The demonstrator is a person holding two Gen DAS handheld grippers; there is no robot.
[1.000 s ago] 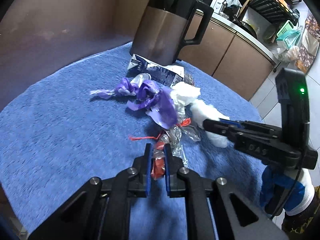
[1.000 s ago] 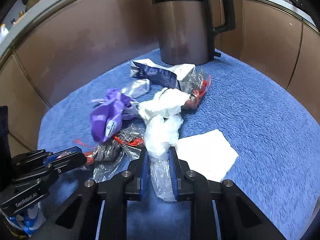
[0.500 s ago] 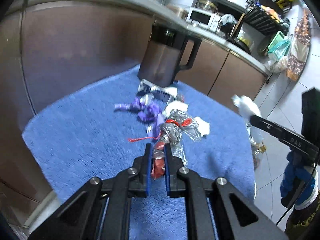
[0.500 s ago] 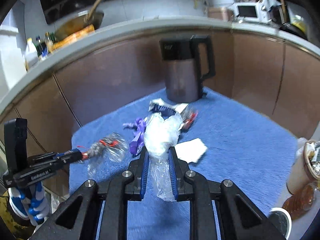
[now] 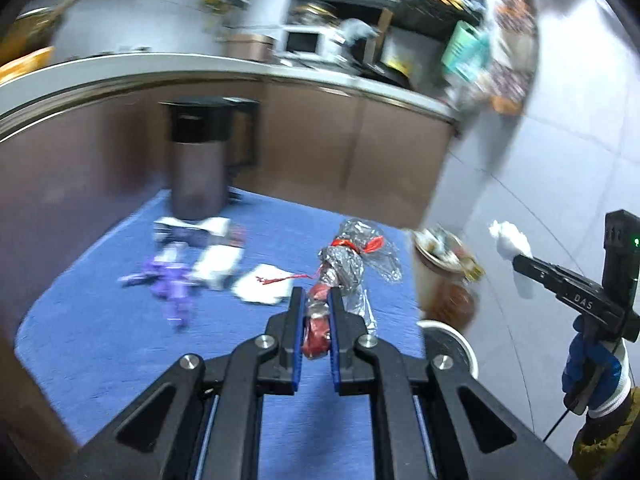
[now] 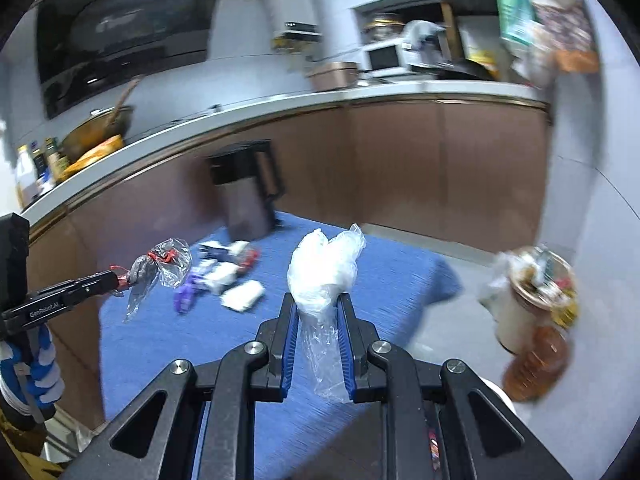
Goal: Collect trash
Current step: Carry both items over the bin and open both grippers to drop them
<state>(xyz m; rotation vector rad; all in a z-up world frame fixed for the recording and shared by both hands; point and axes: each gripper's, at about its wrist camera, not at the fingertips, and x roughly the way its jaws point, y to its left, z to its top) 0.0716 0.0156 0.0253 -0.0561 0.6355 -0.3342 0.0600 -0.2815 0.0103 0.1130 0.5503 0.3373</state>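
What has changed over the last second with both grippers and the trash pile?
Both grippers lifted up and back from the blue mat. The left gripper carried off the red-tied clear wrapper, the right gripper the white plastic bag. Both grips unchanged; kettle, purple wrapper and white paper stayed.

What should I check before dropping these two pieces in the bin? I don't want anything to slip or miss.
1. Left gripper shut on the silver wrapper: ok.
2. Right gripper shut on the clear plastic bag: ok.
3. Both pieces lifted off the blue cloth: ok.
4. Trash bin in view, to the right: ok.
5. Room left in the bin: cannot tell; it looks heaped and blurred.
6. Either gripper above the bin: not ok.
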